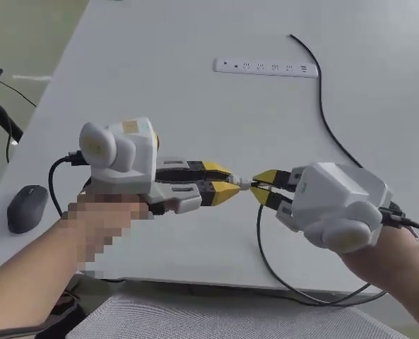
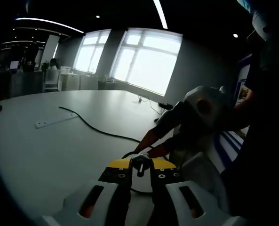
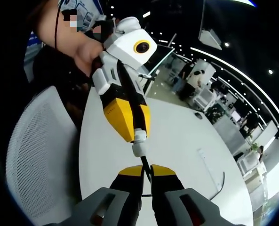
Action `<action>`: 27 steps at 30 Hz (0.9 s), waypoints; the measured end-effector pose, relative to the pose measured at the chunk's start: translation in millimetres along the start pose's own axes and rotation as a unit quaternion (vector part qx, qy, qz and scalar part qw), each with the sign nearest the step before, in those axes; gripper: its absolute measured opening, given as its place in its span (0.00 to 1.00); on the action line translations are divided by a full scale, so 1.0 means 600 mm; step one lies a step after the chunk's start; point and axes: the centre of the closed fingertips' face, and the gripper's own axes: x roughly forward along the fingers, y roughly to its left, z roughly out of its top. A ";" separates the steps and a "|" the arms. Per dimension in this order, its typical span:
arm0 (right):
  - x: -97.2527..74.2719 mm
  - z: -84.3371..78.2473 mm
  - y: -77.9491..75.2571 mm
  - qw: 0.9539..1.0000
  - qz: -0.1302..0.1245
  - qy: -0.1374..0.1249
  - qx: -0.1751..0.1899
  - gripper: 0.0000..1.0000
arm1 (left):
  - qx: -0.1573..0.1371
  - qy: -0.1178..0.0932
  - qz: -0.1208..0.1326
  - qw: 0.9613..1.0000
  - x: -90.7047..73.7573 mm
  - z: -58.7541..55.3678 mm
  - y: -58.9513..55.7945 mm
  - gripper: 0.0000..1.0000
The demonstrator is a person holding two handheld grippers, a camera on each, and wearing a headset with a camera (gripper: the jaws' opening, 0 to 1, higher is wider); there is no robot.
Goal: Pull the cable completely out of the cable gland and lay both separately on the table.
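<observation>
Nearest to the person, over the front edge of the worktop (image 1: pixel 195 106), the two tools meet almost tip to tip. The left tool (image 1: pixel 232 186) is pressed together on the small white cable gland (image 1: pixel 244 183). The right tool (image 1: pixel 266 188) is closed on the thin black cable (image 3: pixel 145 165), just beside the mouth of the gland. Both things are in the air between the yellow tips, not lying on the worktop.

The right tool holds the cable with only its very tips, and the cable is thin. I judge it may slide through the pinch when the hands go apart, so the cable would stay in the gland. The gland is small and round. A pull that is not in line may turn it or throw it out of the left tool, and it may fall past the edge.

The long axis of gland and cable lies along the line from one tool to the other, about level and crosswise before the person. The cable end of the gland points to the right tool.

Farther away, a mouse (image 1: pixel 27 207) lies at the left and a power strip (image 1: pixel 266 68) at the far side.
</observation>
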 end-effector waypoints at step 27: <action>-0.014 -0.091 -0.018 0.997 -0.024 0.044 0.051 0.00 | -0.013 -0.018 0.006 1.000 -0.013 0.004 0.005 0.15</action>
